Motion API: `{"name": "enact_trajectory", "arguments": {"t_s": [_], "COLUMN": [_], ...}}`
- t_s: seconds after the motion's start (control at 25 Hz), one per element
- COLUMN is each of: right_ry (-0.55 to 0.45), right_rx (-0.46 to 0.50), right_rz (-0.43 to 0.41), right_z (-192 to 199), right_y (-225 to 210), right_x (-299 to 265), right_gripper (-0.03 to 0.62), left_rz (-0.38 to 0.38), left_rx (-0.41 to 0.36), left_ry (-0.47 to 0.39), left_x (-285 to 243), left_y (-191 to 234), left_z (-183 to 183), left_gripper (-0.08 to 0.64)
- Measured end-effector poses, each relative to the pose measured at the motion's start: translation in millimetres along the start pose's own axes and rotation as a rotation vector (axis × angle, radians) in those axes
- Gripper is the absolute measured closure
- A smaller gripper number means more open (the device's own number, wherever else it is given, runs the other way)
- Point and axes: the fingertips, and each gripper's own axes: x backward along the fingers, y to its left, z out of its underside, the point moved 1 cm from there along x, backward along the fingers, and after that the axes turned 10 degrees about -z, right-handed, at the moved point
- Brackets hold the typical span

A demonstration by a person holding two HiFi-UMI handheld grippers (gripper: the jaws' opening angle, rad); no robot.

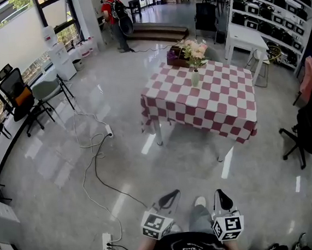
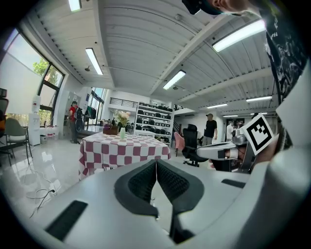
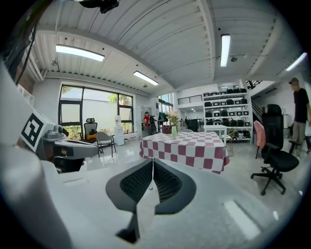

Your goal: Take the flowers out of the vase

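Observation:
A pale green vase (image 1: 195,78) with pink and cream flowers (image 1: 193,49) stands on the far side of a table with a red-and-white checked cloth (image 1: 203,103). Both grippers are far from it, held low near my body. The left gripper (image 1: 175,193) is shut with nothing in it, as is the right gripper (image 1: 219,192). In the left gripper view the vase (image 2: 122,133) is small on the table (image 2: 121,148), beyond the closed pads (image 2: 141,182). The right gripper view shows the vase (image 3: 174,130) and flowers (image 3: 173,116) on the table (image 3: 187,148).
Cables (image 1: 97,166) and a power strip (image 1: 107,243) lie on the shiny floor to my left. Office chairs stand at the left (image 1: 19,99) and right (image 1: 310,126). Shelving (image 1: 274,14) and a white table (image 1: 246,36) are behind the checked table. A person in red (image 1: 114,18) stands far back.

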Motion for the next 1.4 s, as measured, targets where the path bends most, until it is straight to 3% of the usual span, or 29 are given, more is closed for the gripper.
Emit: {"name": "enact_trajectory", "arguments": {"t_s": [0.68,1.4], "right_ry": [0.015,0.007], "right_rx": [0.011,0.009], "right_rz": [-0.069,-0.157], "right_z": [-19,-47], "right_y": [-60,-164], "right_x": [-70,-135], "right_gripper": [0.583,0.584], "left_rz": [-0.024,-0.097], "left_rx": [0.019,0.017], "left_ry": [0.007,0.012], "left_x": [-72,-190], "left_y": [7,-2], "left_z": [-25,-60], "left_gripper": [0.548,0.548]}}
